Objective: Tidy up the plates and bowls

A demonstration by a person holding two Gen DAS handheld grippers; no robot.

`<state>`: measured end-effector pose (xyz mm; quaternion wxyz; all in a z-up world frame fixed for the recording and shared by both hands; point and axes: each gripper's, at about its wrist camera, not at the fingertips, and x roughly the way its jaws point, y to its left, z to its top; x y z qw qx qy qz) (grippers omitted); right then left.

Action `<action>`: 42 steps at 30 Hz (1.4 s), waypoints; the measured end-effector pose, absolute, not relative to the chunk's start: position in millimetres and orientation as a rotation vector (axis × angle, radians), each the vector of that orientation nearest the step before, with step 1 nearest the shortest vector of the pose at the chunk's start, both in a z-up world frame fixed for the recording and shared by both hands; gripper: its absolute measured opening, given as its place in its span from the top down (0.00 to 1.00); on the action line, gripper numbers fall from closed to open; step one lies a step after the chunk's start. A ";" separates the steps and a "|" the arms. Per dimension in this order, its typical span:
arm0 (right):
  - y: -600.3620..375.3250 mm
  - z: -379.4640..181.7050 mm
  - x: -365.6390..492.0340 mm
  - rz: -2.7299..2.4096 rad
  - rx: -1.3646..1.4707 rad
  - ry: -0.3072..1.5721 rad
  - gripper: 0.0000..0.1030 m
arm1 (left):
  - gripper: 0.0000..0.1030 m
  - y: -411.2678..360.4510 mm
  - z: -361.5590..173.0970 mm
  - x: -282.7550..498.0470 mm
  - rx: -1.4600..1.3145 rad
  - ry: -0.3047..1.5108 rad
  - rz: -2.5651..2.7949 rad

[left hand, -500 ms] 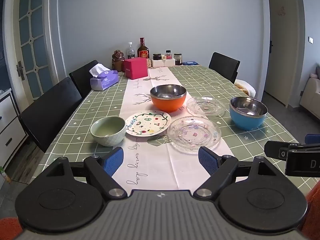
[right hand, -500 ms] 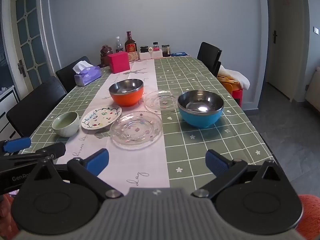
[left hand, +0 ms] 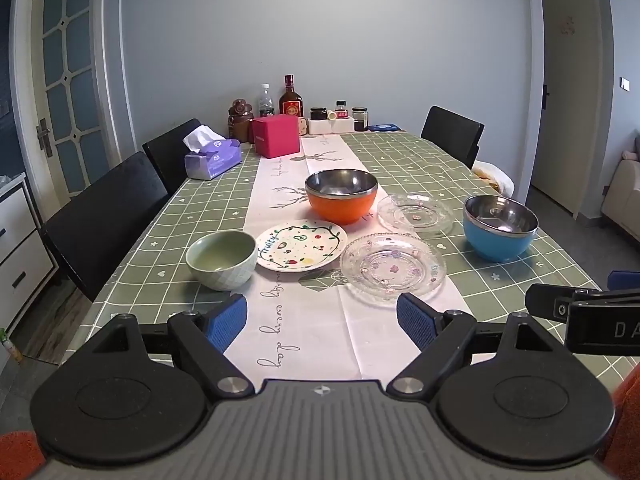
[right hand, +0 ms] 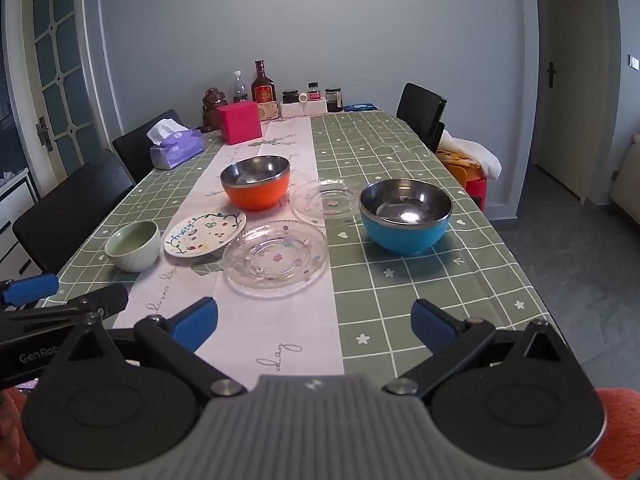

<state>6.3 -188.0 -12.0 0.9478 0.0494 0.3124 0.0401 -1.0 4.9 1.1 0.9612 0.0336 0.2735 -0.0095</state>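
Glass plates (left hand: 393, 267) (left hand: 416, 213), a painted plate (left hand: 301, 245) and three bowls (left hand: 221, 259) (left hand: 341, 195) (left hand: 500, 226) sit unstacked mid-tabletop (left hand: 420, 160). Both hand-held grippers, left (left hand: 322, 322) and right (right hand: 314, 322), hover empty, jaws wide. Advisable: pinch a plate's rim, lift level, stack like with like.

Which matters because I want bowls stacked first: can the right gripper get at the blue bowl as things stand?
Probably yes. The right gripper is open and empty, and only bare tablecloth lies between it and the blue bowl, which stands apart from the glass plates.
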 end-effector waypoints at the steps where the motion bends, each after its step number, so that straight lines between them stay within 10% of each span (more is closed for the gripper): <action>1: -186.7 -8.9 4.5 0.081 0.101 0.638 0.02 | 0.04 5.2 1.1 -1.1 0.068 0.554 -0.019; 42: -175.2 -9.1 3.8 0.084 0.056 0.655 0.02 | 0.04 5.8 -9.1 -0.6 0.055 0.562 -0.021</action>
